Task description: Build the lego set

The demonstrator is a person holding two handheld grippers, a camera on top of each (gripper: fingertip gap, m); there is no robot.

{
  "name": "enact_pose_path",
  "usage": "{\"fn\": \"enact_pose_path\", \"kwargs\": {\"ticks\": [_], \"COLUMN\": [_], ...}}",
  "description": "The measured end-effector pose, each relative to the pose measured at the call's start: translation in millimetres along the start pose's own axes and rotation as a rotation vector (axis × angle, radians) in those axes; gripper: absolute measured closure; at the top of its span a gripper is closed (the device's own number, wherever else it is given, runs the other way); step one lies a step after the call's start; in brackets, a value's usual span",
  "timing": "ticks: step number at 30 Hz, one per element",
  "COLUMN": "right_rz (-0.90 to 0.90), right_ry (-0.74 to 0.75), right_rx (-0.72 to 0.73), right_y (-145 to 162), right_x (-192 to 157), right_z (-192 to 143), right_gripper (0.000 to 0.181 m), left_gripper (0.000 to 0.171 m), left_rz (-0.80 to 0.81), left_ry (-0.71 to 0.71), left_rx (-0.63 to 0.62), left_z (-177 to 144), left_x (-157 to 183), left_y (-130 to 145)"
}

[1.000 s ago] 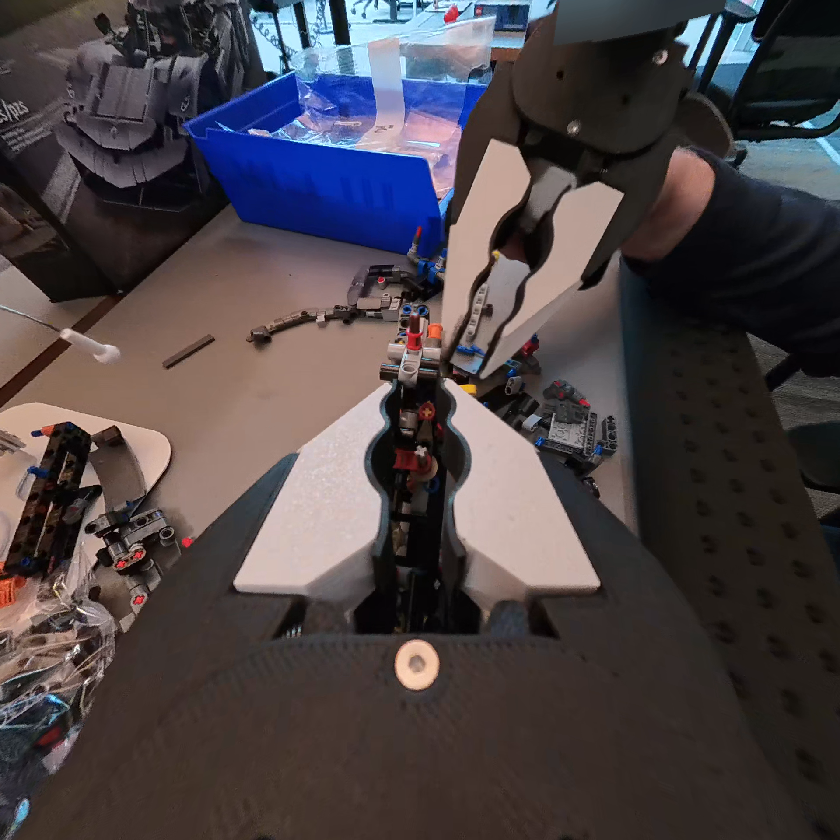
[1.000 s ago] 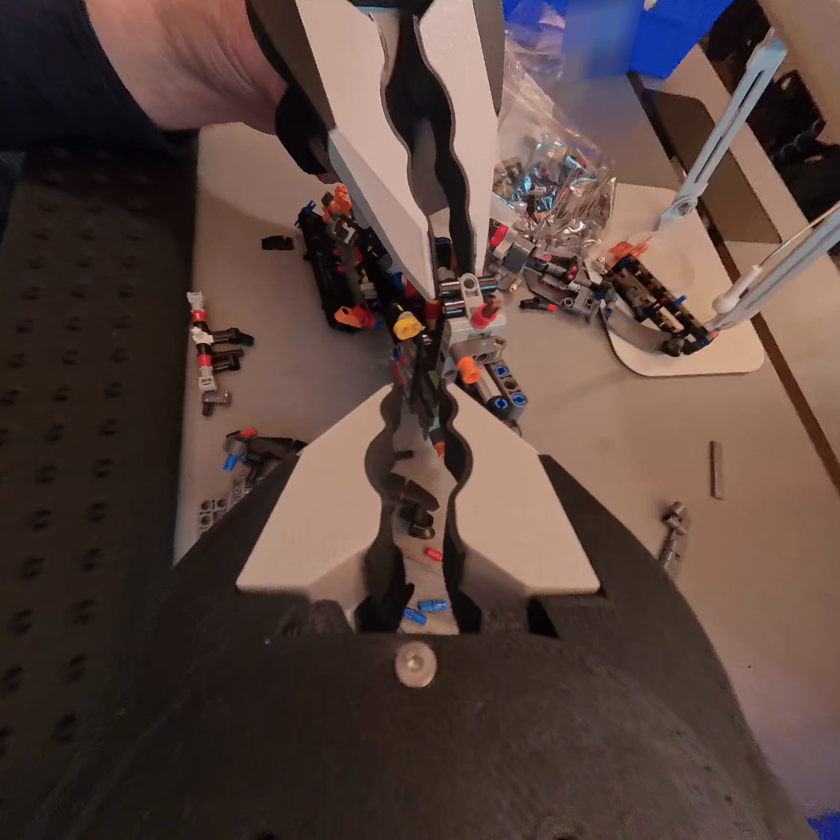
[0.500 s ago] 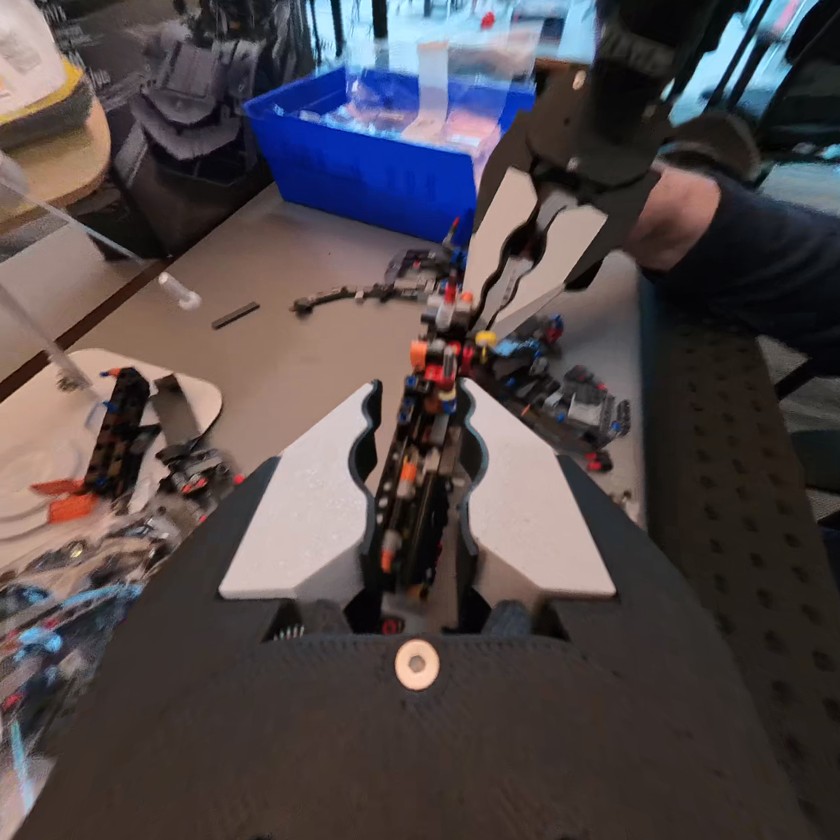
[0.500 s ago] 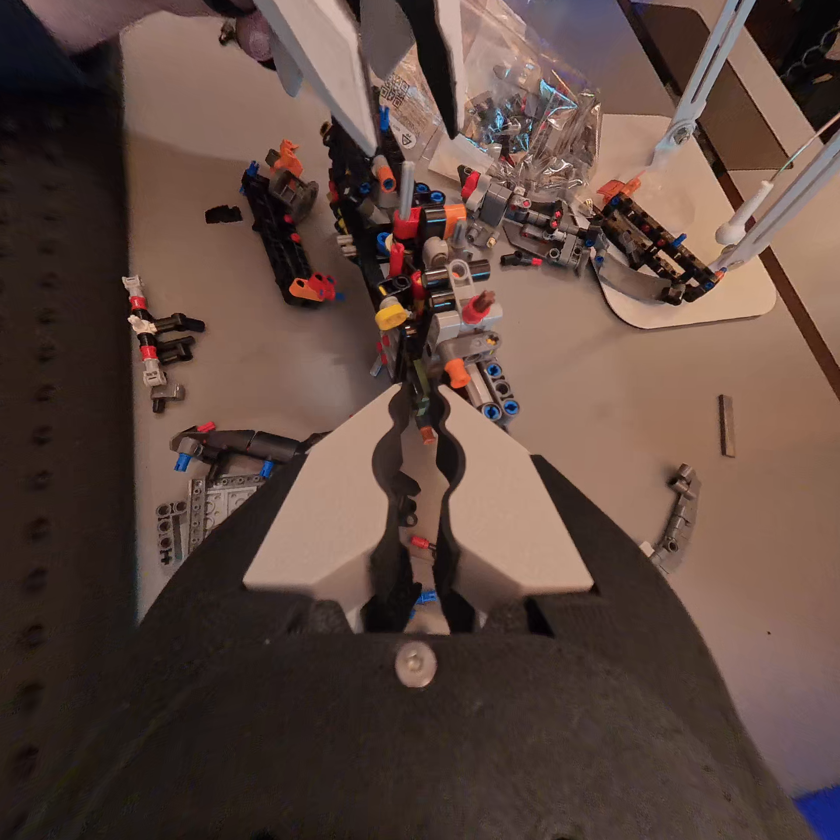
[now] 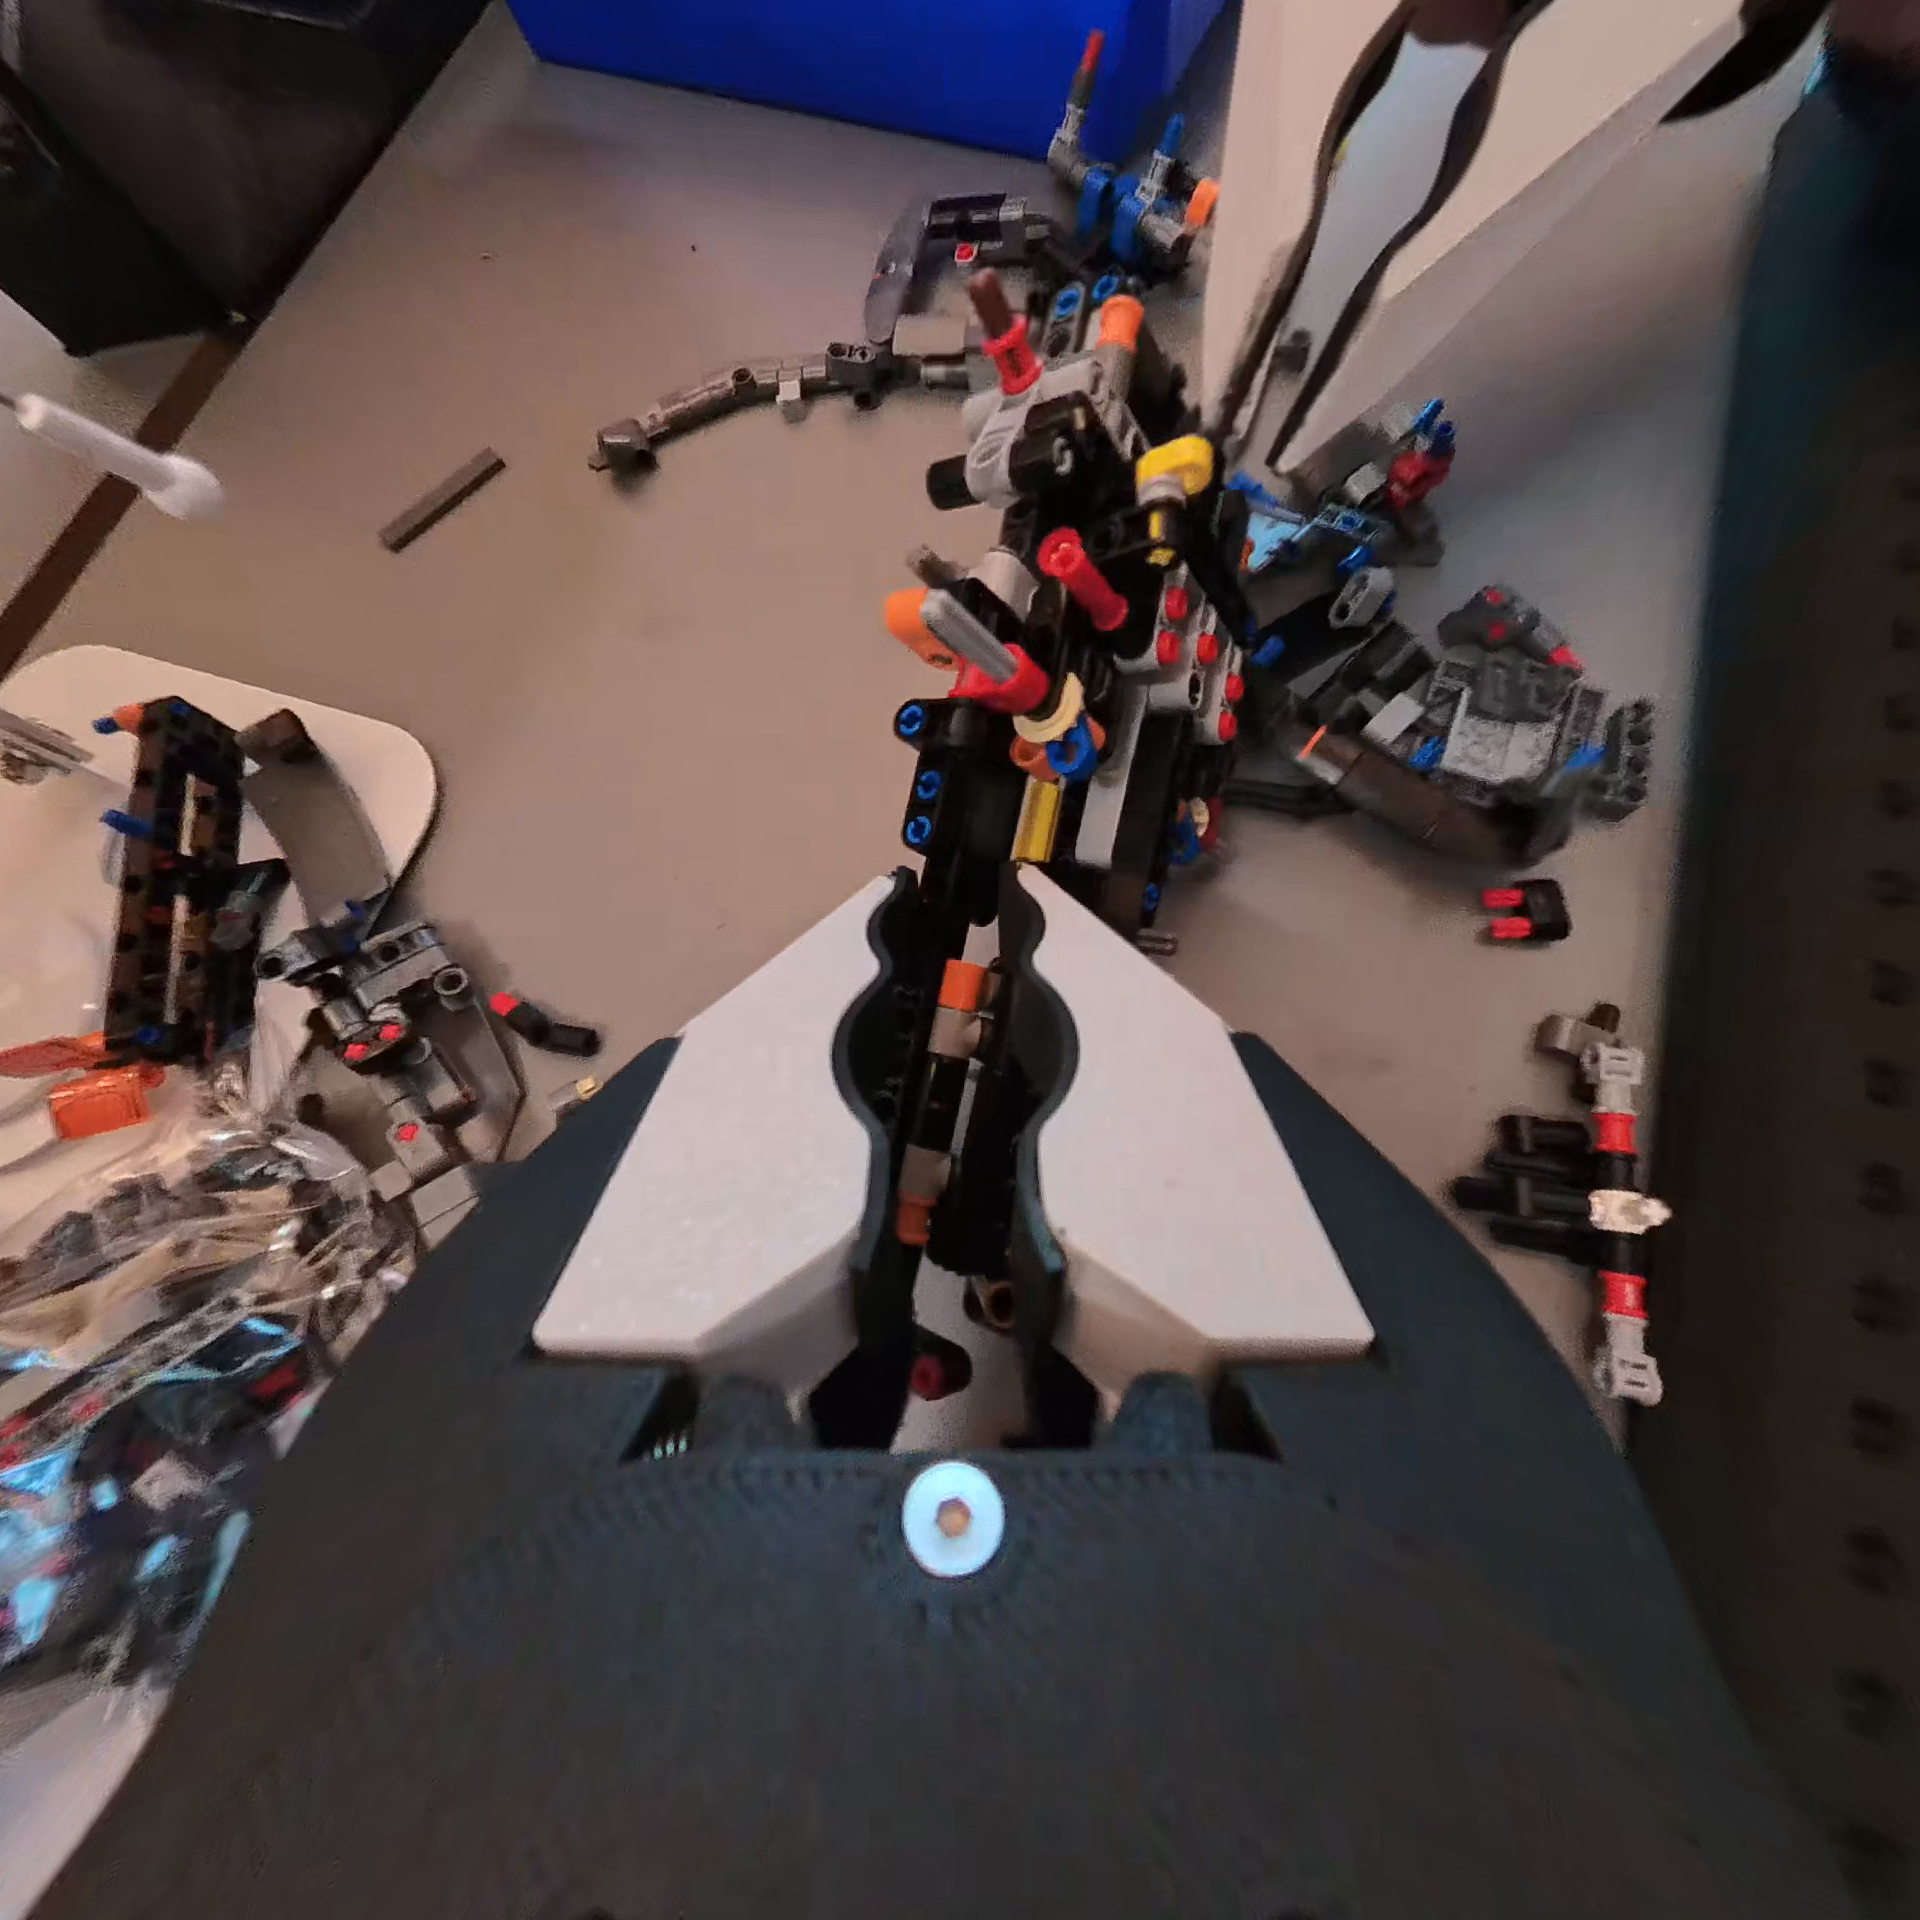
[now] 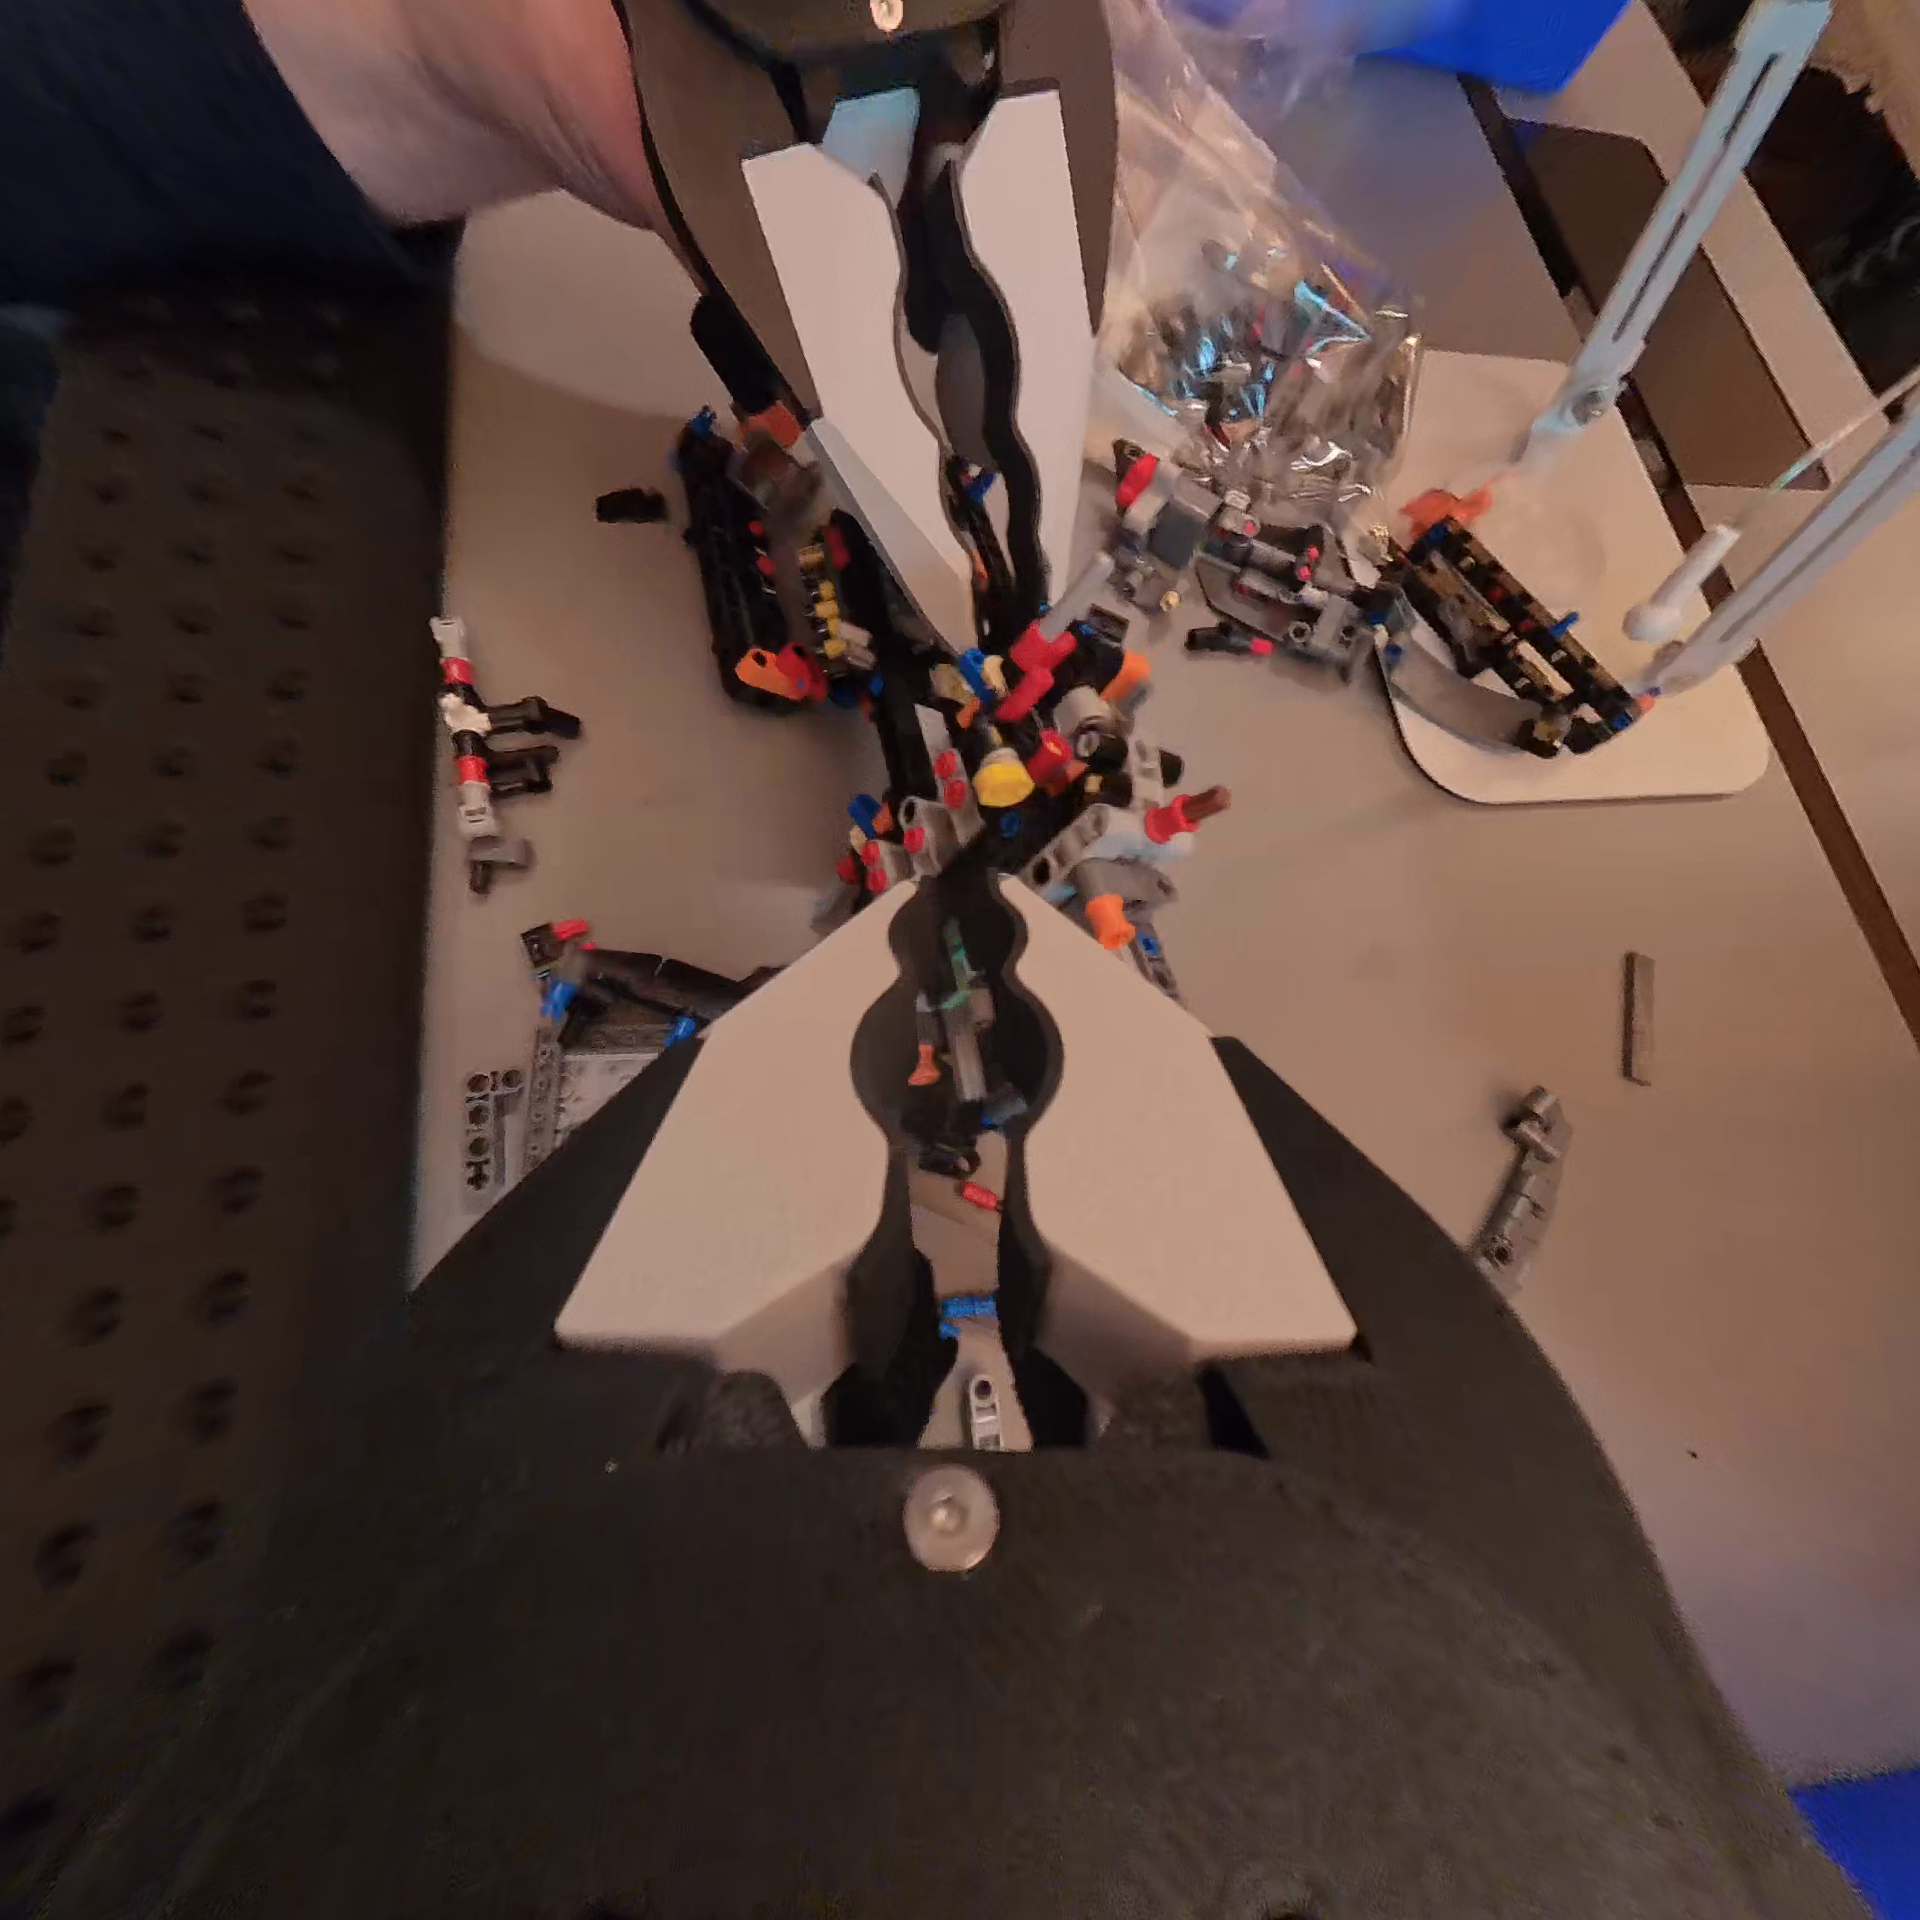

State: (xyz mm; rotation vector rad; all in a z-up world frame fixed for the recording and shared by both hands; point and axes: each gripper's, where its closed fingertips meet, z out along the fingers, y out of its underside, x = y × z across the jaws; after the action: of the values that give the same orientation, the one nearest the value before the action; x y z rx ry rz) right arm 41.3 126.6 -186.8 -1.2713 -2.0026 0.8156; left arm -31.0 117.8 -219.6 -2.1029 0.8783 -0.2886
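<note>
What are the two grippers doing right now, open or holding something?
Left gripper: closed on one end of the lego assembly.
Right gripper: closed on the other end of the same lego assembly.

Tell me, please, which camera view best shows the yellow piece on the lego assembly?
The left wrist view: the yellow piece sits sharp and unobstructed beside the grey beam. In the right wrist view the same piece is smaller, blurred and crowded by red pins.
</note>
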Motion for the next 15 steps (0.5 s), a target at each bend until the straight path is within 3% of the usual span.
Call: {"fn": "enact_pose_path", "kwargs": {"ticks": [7, 10, 13, 15], "right_rz": [0.007, -0.055, -0.107, -0.073], "right_ry": [0.069, 0.125, 0.143, 0.11], "right_rx": [-0.025, -0.033, 0.002, -0.052], "right_y": [5.6, 0.4, -12.8, -2.5], "right_x": [11.9, 15.7, 14.2, 14.7], "right_z": [13.2, 20.6, 25.2, 36.2], "right_gripper": [0.155, 0.153, 0.163, 0.157], "left_gripper": [0.156, 0.154, 0.162, 0.159], "left_rz": [-0.115, -0.108, -0.07, -0.085], "left_ry": [-0.007, -0.003, -0.02, -0.026], "left_rx": [0.007, -0.08, -0.045, -0.02], "left_z": [4.5, 14.7, 12.5, 7.4], "left_x": [-17.9, -17.8, -16.7, -19.1], "left_y": [6.5, 23.1, 14.5, 9.8]}}
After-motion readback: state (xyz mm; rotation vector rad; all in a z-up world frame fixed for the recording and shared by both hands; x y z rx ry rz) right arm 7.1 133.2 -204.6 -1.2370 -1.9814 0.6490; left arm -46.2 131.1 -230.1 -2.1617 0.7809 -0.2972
